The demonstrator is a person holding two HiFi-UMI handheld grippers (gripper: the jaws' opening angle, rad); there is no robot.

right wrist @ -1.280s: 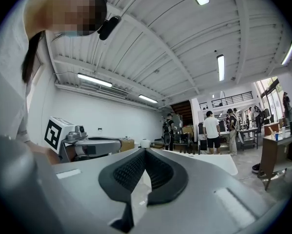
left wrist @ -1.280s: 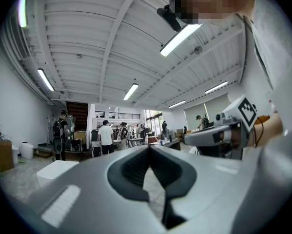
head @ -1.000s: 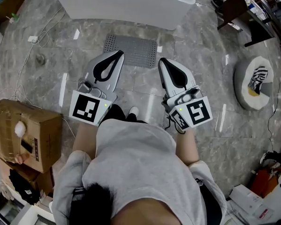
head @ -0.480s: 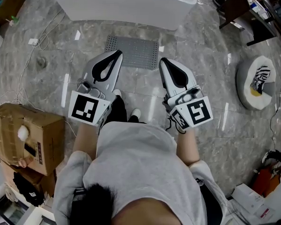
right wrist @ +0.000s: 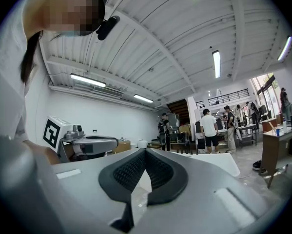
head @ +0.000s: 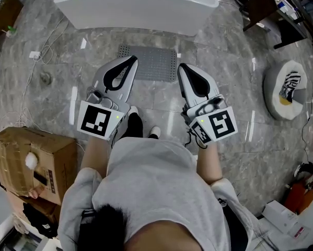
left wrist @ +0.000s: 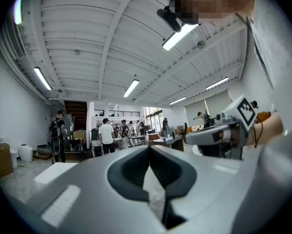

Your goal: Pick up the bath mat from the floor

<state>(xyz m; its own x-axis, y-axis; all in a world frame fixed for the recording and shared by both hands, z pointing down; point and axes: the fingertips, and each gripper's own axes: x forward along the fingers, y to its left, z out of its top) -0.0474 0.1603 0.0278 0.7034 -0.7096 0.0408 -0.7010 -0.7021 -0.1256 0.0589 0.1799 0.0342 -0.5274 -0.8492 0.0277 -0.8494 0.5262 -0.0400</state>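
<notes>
1. Bath mat [head: 152,61] lies flat on the grey marbled floor [head: 229,51]. It is a grey, dotted rectangle just in front of a white block-like fixture [head: 140,4] at the top of the head view.
2. Neither gripper touches the mat. Both are held out in front of the person's waist, side by side and apart, with bare forearms coming forward from grey sleeves [head: 146,182].
3. The left gripper [head: 132,59] points away from the body, with its marker cube [head: 99,120] nearest the person. Seen from above, its tip lines up with the mat's near left edge.
4. In the left gripper view its jaws are pressed together, the ribbed dark pads meet at the tip, and nothing is between them.
5. The right gripper [head: 181,67] mirrors that pose, angled slightly inward, with its marker cube [head: 219,125] toward the body and its tip beside the mat's near right corner.
6. In the right gripper view its jaws are likewise closed tight and hold nothing.
7. Both gripper views look roughly level across a large hall, where people stand under ceiling lights, so the jaws aim forward and not down at the floor.
8. The person's shoes [head: 133,112] show on the floor between the grippers, short of the mat.
9. A cardboard box [head: 36,158] sits to the left, and a round pale cushion [head: 281,90] lies well to the right.
</notes>
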